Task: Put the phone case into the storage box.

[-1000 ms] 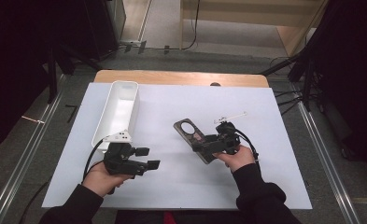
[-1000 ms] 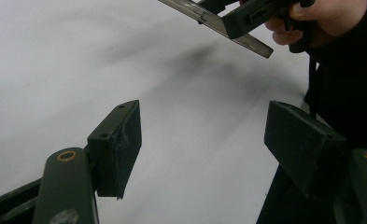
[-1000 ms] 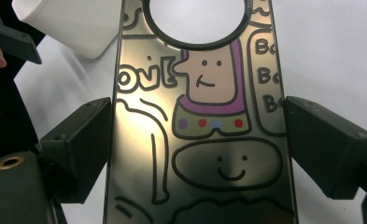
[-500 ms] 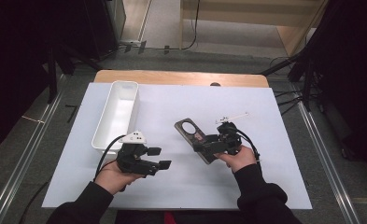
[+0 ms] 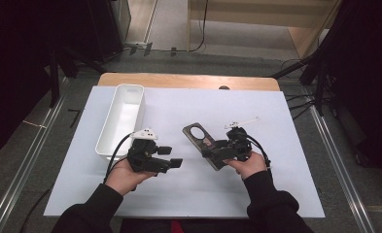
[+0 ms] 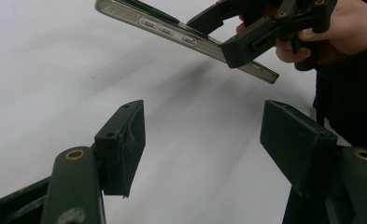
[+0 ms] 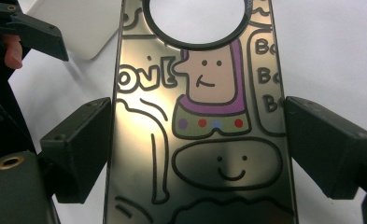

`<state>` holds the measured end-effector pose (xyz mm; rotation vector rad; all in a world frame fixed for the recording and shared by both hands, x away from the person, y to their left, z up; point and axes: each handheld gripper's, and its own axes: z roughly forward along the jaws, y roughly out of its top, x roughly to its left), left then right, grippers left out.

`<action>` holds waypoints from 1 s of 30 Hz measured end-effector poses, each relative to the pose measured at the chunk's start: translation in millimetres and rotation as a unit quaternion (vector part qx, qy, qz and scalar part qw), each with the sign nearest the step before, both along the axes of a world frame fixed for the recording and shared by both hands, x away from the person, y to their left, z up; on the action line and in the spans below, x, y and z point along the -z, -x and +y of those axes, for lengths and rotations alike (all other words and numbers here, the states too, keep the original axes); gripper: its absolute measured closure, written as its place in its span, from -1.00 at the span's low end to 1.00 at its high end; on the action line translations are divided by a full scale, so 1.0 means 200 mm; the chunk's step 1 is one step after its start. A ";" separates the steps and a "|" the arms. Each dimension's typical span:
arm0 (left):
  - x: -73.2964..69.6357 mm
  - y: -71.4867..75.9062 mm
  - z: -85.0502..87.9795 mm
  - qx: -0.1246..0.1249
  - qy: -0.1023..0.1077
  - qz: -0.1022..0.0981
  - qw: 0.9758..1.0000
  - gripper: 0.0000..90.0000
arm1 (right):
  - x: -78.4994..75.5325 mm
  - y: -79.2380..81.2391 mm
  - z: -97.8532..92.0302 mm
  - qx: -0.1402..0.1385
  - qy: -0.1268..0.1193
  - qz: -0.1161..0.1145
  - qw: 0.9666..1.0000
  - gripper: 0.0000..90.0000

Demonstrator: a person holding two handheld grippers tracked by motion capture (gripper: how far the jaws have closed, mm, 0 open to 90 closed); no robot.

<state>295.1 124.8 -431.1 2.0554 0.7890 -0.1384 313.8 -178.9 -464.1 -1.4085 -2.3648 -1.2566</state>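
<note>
A shiny phone case (image 5: 205,142) with cartoon drawings and a round camera hole is lifted at a slant over the white table. My right gripper (image 5: 213,151) is shut on it, a pad on each long edge. The right gripper view shows the case (image 7: 204,93) spanning my right gripper (image 7: 197,149) from pad to pad. My left gripper (image 5: 171,156) is open and holds nothing, a short way left of the case with its jaws pointing toward it. Ahead of my left gripper (image 6: 202,140), the case (image 6: 172,30) appears edge-on, held by the right gripper (image 6: 228,30).
A long white tray (image 5: 125,111) stands at the left, just behind the left hand, and shows again as the tray (image 7: 78,23). A thin white piece (image 5: 242,121) lies behind the right gripper. A white mat (image 5: 286,184) covers the table; a wooden edge (image 5: 179,80) runs along the far side.
My left gripper has moved right, away from the tray's near end and closer to the case. The right gripper and the case have stayed in place.
</note>
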 end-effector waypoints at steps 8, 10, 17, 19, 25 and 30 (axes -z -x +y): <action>0.00 -0.04 0.00 -0.011 0.011 -0.007 1.000 -0.38 | 0.01 0.00 0.00 0.006 0.000 -0.001 1.000 -0.76; 0.00 -0.05 -0.01 -0.010 0.008 -0.009 1.000 -0.38 | 0.01 -0.01 0.00 0.005 0.000 -0.001 1.000 -0.76; 0.00 -0.08 -0.02 -0.027 0.007 -0.008 1.000 -0.32 | 0.01 -0.02 0.02 0.007 0.001 -0.005 1.000 -0.76; -0.01 -0.09 -0.02 -0.036 0.007 -0.006 0.999 -0.32 | 0.02 -0.02 0.03 0.009 0.001 -0.005 1.000 -0.76; -0.03 -0.12 -0.05 -0.055 -0.002 -0.001 0.998 -0.32 | 0.03 -0.03 0.03 0.024 -0.005 -0.003 1.000 -0.76; -0.03 -0.16 -0.06 -0.073 -0.007 0.012 0.997 -0.32 | 0.03 -0.03 0.04 0.036 -0.008 -0.009 0.999 -0.76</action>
